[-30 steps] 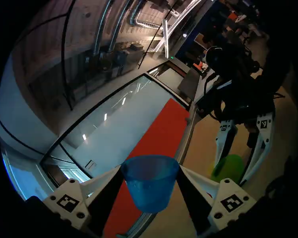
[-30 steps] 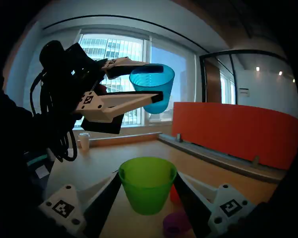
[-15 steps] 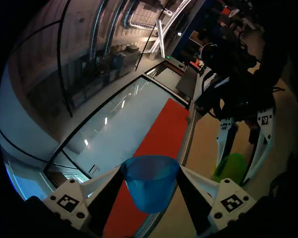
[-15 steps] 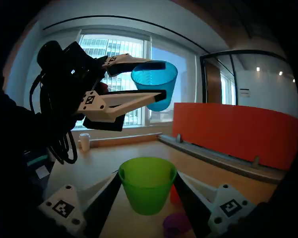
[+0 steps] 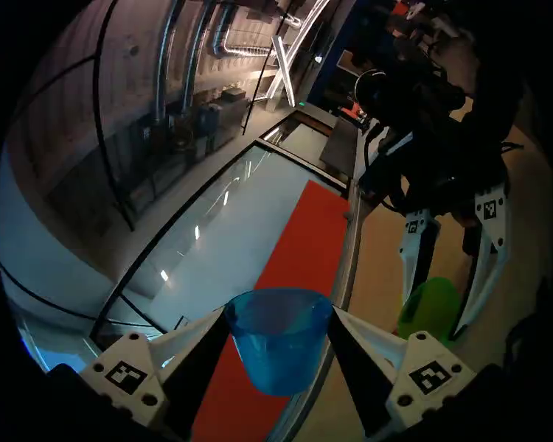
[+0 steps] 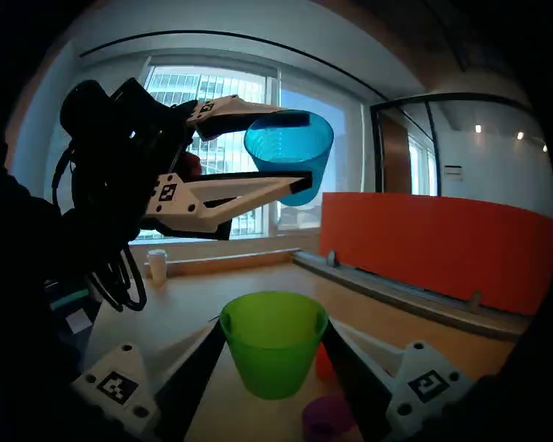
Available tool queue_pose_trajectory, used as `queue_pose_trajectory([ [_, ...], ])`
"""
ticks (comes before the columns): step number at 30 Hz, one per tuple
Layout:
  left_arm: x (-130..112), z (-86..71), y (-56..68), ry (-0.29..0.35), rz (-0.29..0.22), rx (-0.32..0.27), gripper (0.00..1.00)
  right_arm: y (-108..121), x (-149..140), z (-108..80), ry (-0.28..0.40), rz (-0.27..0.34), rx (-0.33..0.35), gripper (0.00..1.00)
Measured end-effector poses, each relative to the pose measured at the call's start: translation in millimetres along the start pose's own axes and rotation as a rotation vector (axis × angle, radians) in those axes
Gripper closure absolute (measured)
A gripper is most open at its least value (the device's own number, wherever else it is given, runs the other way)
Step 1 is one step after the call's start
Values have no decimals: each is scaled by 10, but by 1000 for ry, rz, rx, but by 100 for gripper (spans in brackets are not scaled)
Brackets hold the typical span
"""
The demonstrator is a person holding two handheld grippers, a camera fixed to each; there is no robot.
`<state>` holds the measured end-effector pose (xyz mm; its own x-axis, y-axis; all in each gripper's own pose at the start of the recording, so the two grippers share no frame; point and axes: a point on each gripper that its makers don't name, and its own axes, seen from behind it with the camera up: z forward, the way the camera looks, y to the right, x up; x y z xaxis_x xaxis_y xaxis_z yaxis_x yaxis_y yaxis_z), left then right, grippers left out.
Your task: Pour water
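The right gripper (image 6: 273,324) is clamped on a translucent green plastic cup (image 6: 273,350). Both white fingers (image 6: 380,352) press its sides, and the cup stands upright over the pale wooden table (image 6: 195,295); I cannot tell whether its base touches the table. Above the green cup and slightly to its left, the left gripper (image 6: 300,147) hangs in the air, closed on a translucent blue plastic cup (image 6: 289,158). One finger lies by the rim and the other across the lower wall. The blue cup is near upright and well apart from the green one. Just behind the green cup sit a small purple cup (image 6: 327,417) and a red object (image 6: 323,362), partly hidden. Farther behind the green cup, to the left, stands a small white cup (image 6: 156,263). To its right runs an orange partition panel (image 6: 439,243).
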<state>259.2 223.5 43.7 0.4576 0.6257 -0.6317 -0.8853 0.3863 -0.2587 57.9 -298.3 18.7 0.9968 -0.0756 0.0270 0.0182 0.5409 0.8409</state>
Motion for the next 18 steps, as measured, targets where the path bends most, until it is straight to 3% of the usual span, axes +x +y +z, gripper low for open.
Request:
queue_pose_trajectory([
  [18, 73, -2, 38, 9, 60, 1, 12, 25, 19, 11, 4, -1, -1, 9],
])
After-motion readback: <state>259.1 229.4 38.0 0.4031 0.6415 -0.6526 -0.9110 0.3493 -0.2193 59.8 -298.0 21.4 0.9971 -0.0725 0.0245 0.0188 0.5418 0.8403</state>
